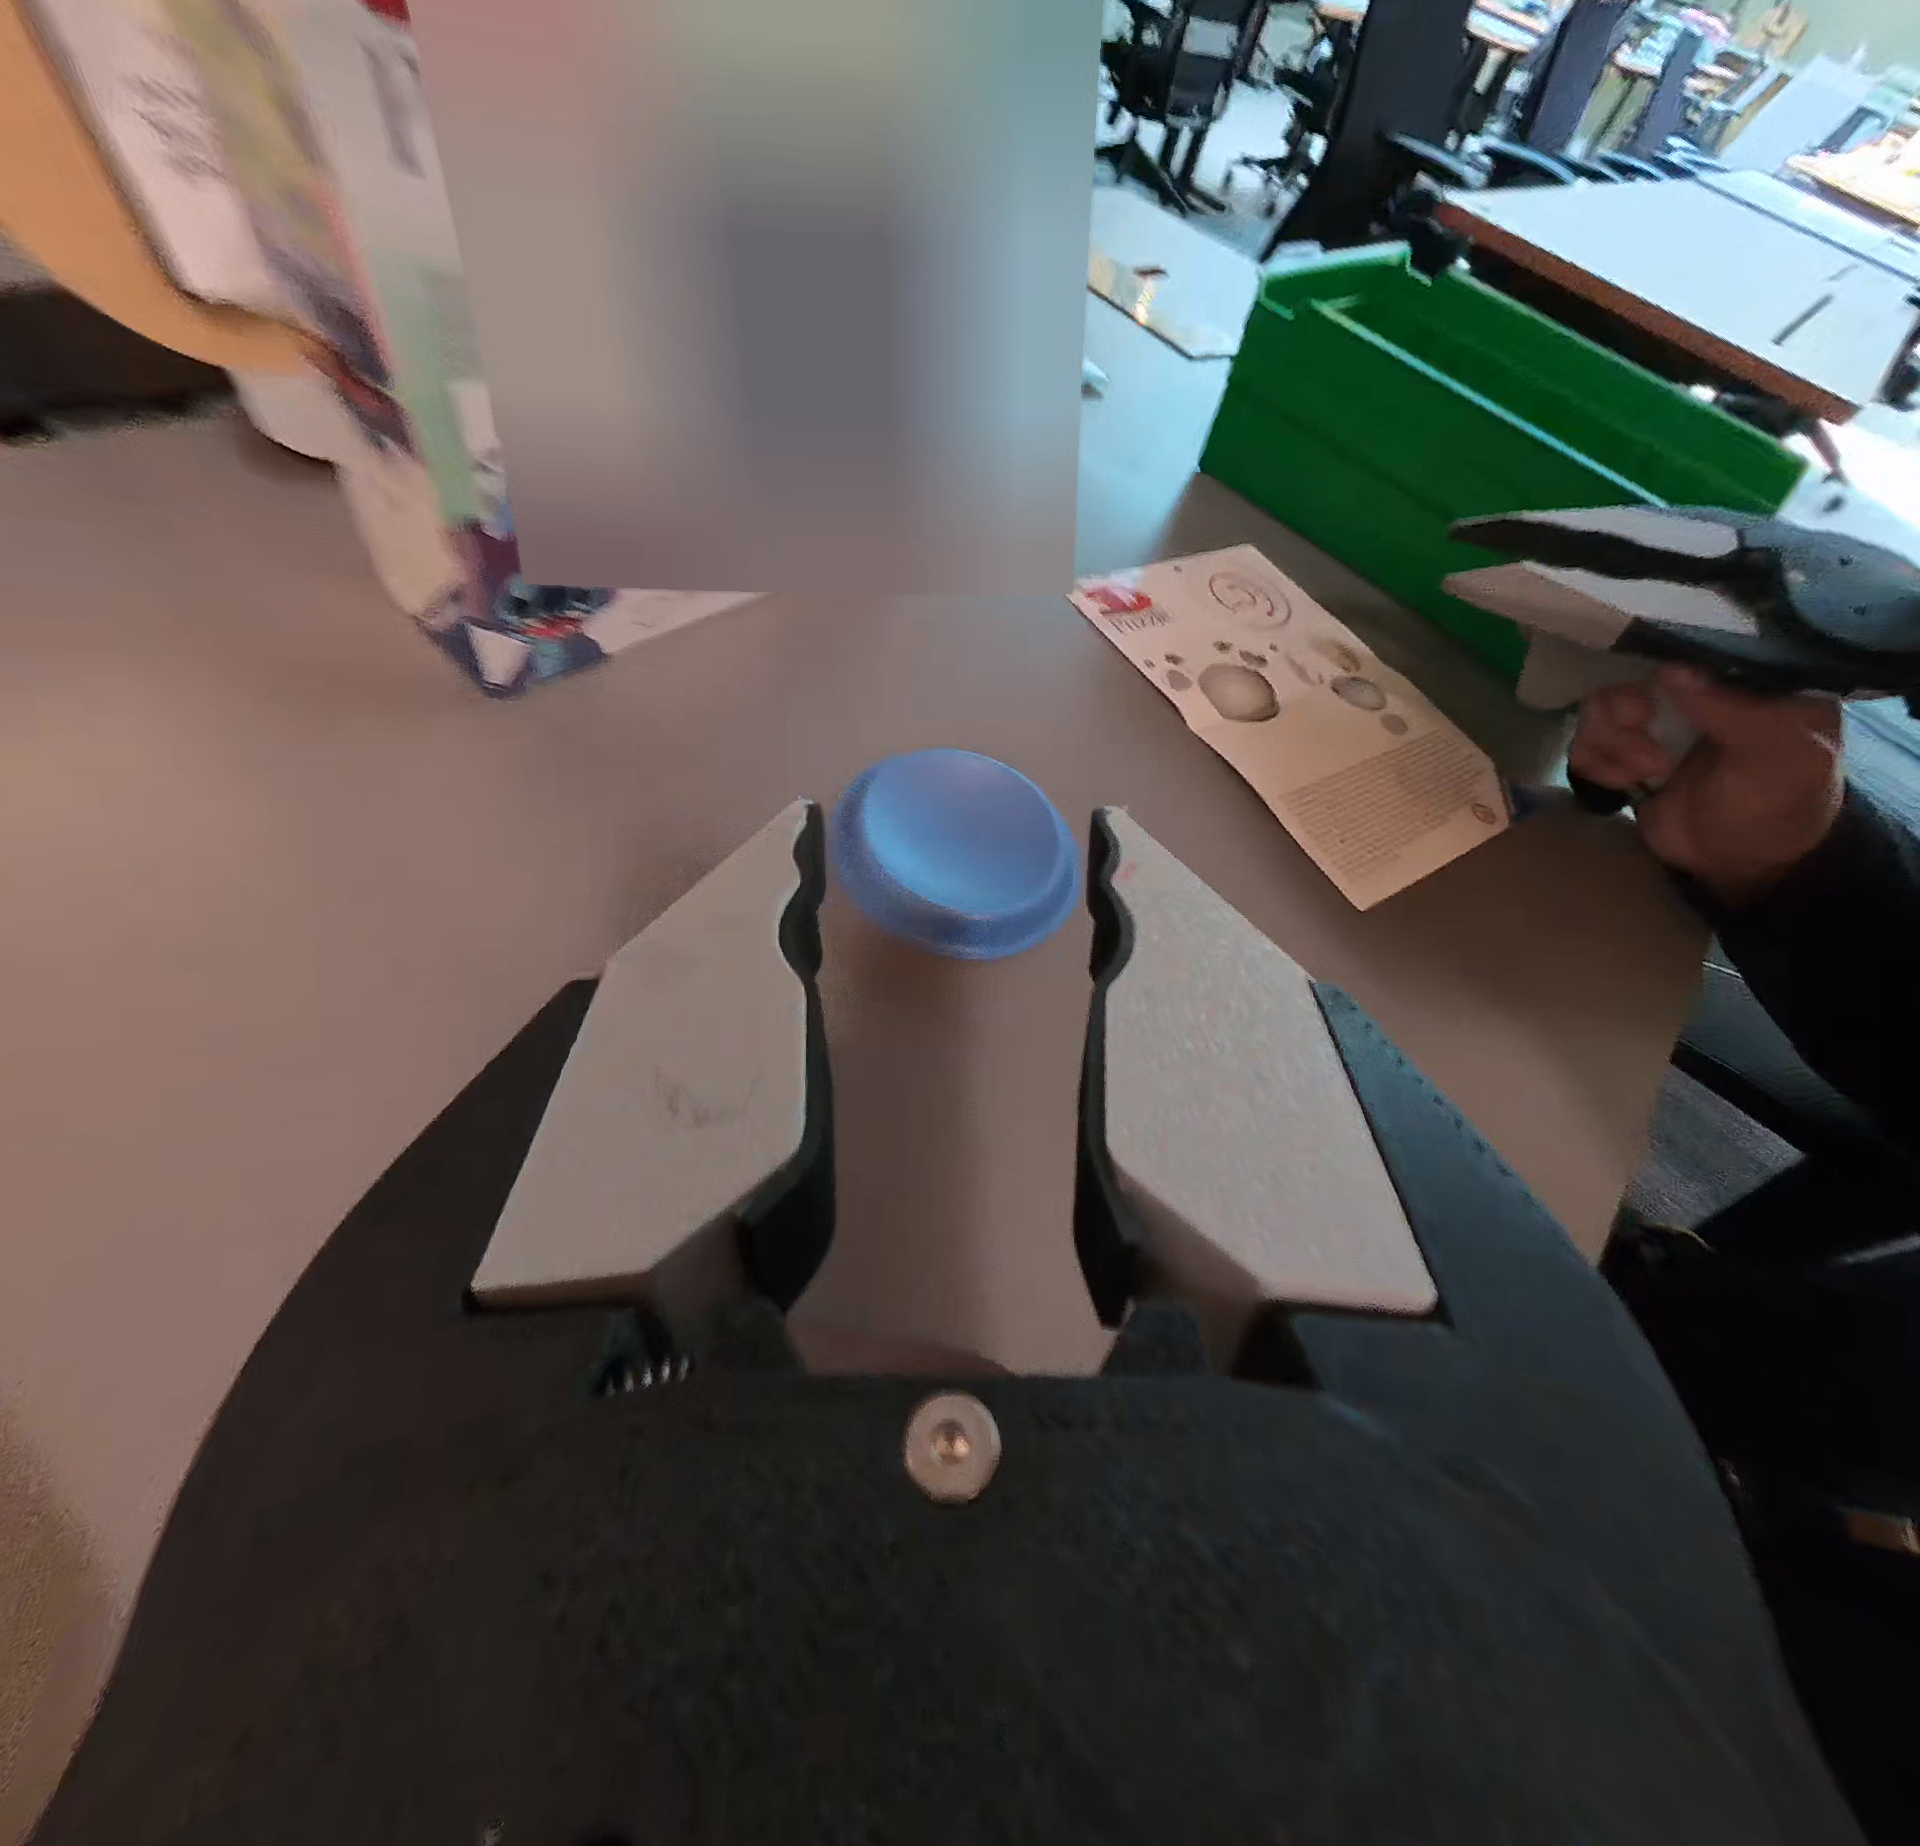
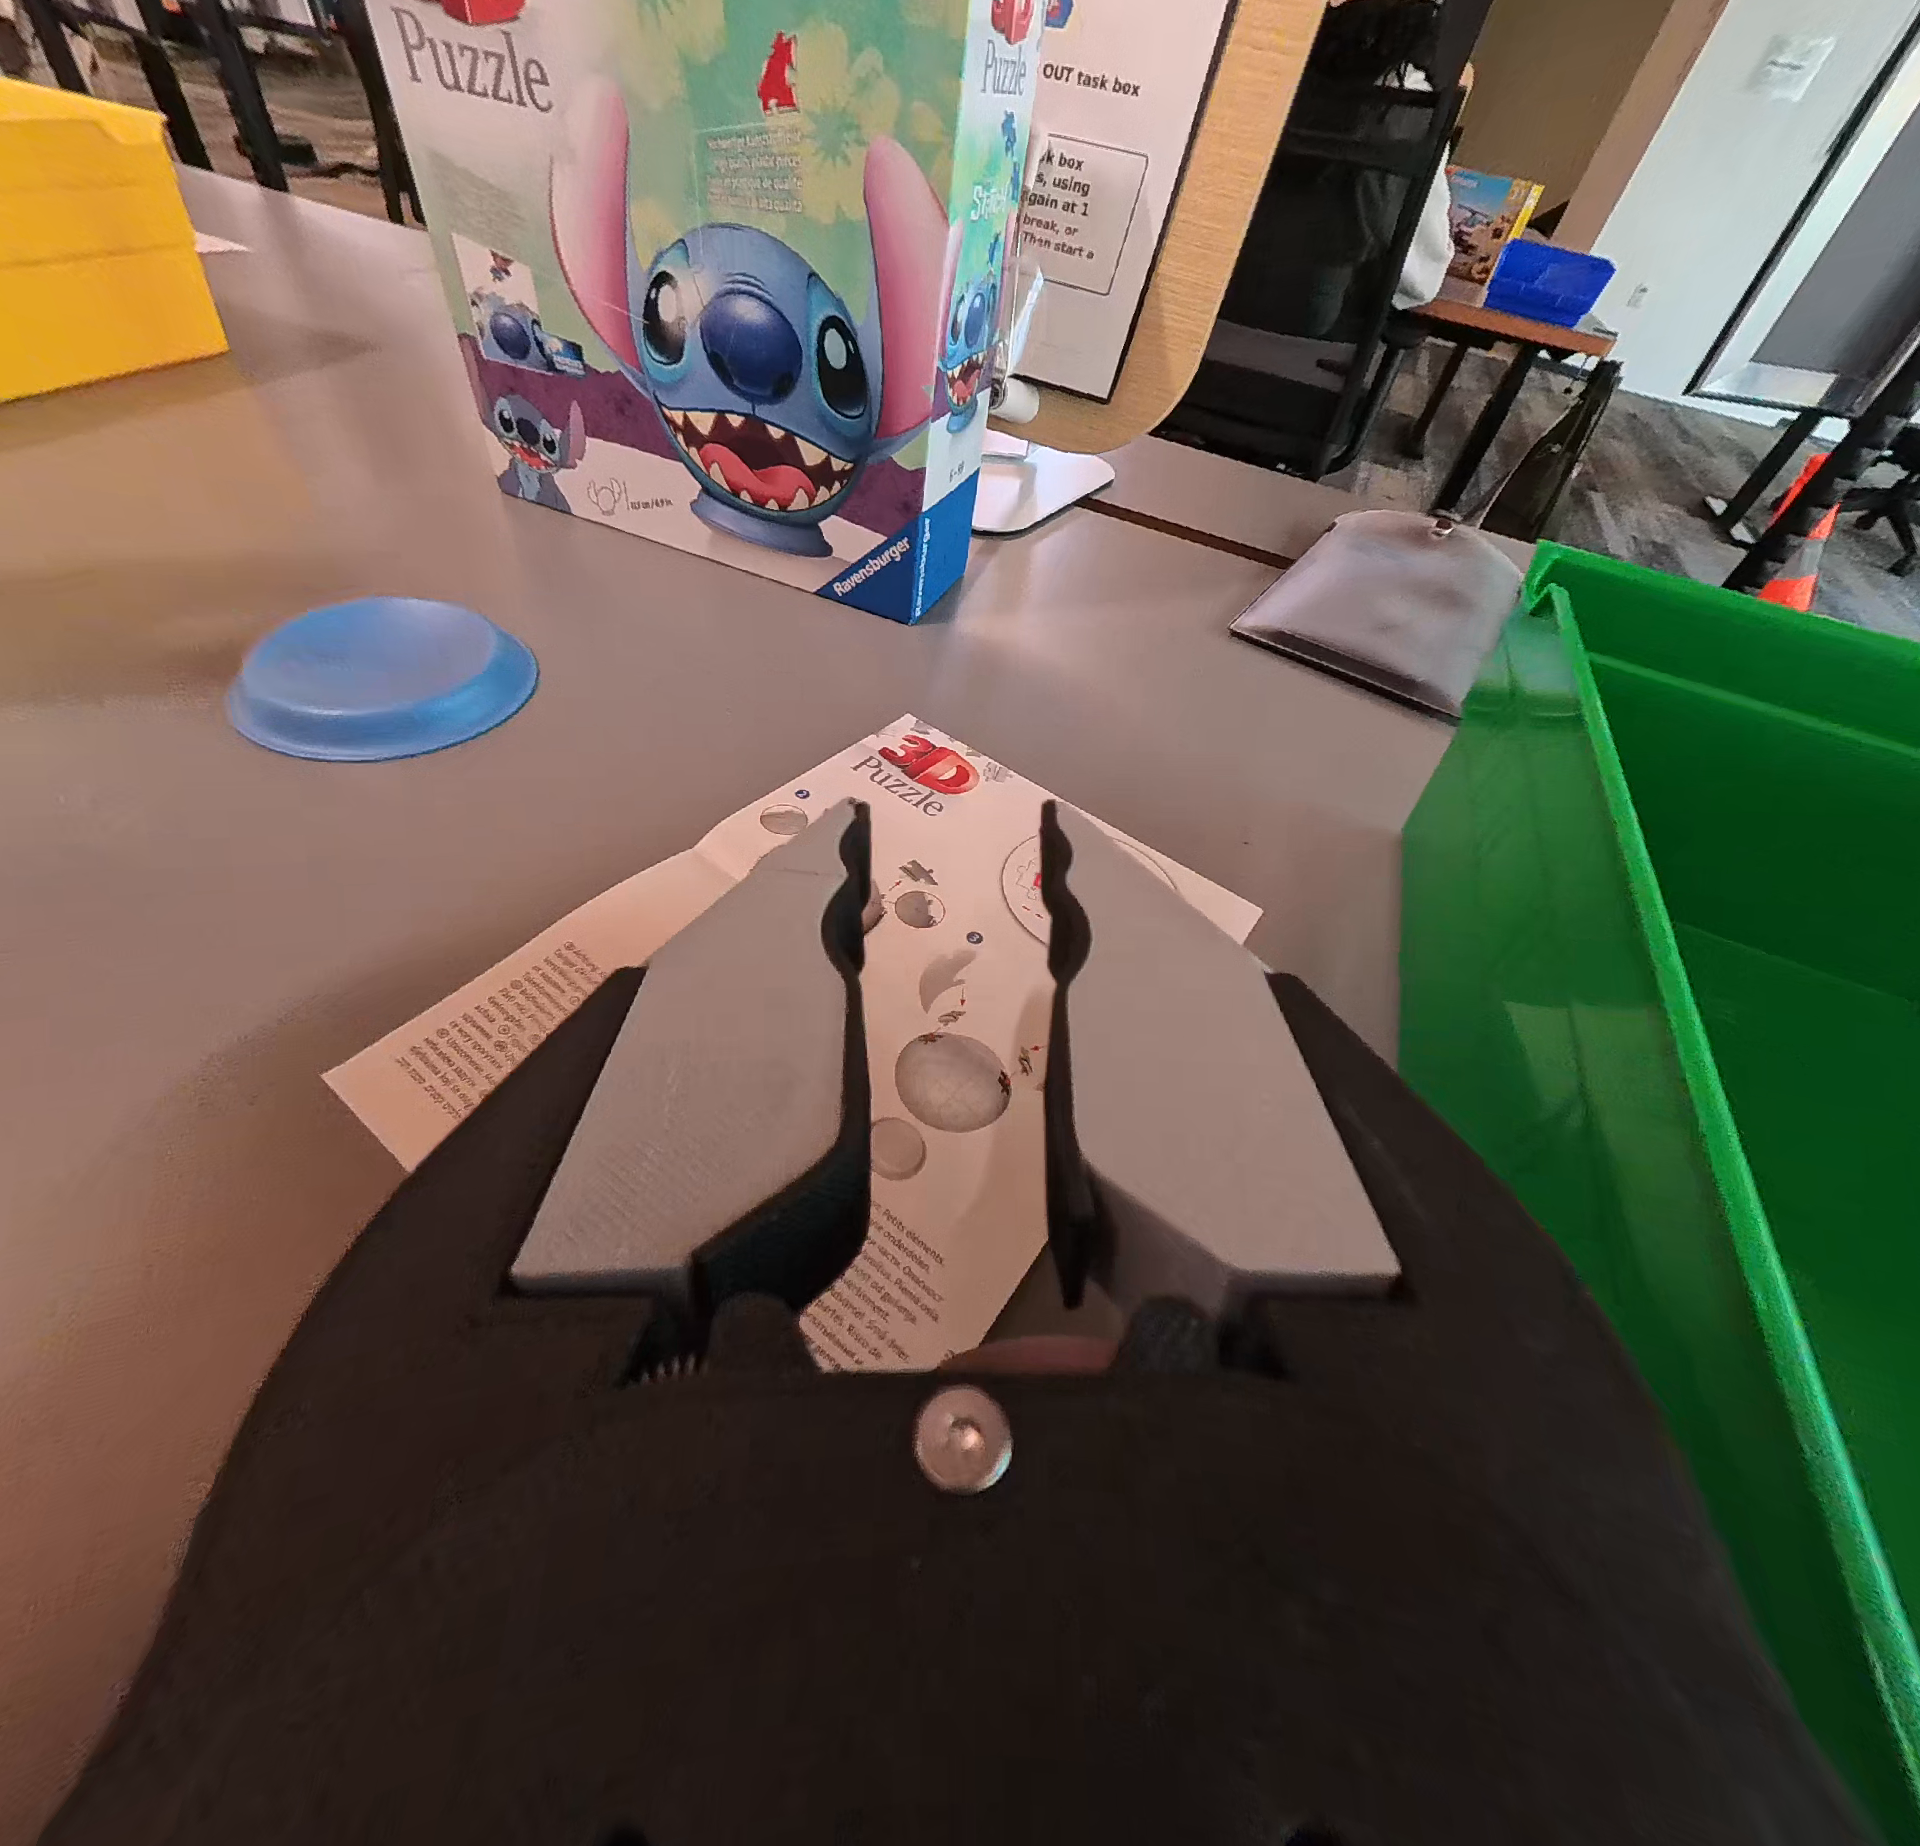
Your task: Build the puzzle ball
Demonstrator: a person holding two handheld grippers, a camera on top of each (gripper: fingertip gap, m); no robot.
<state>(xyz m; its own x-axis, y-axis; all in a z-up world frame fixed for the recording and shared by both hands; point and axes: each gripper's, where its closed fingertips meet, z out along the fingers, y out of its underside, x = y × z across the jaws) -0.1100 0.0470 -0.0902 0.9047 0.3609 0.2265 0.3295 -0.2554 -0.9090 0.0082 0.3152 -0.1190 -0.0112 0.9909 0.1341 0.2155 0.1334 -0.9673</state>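
Here, grey table (image 2: 260, 965), blue stand (image 1: 954, 866), office chairs (image 1: 1195, 71)

Soft daylight, wide-angle warp, slight blur

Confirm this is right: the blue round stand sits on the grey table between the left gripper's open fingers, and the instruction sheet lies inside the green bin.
One detail is off. The instruction sheet lies flat on the grey table beside the green bin, not inside it, as the right wrist view shows. The rest holds: the blue round stand sits on the table at the tips of the left gripper's open fingers.
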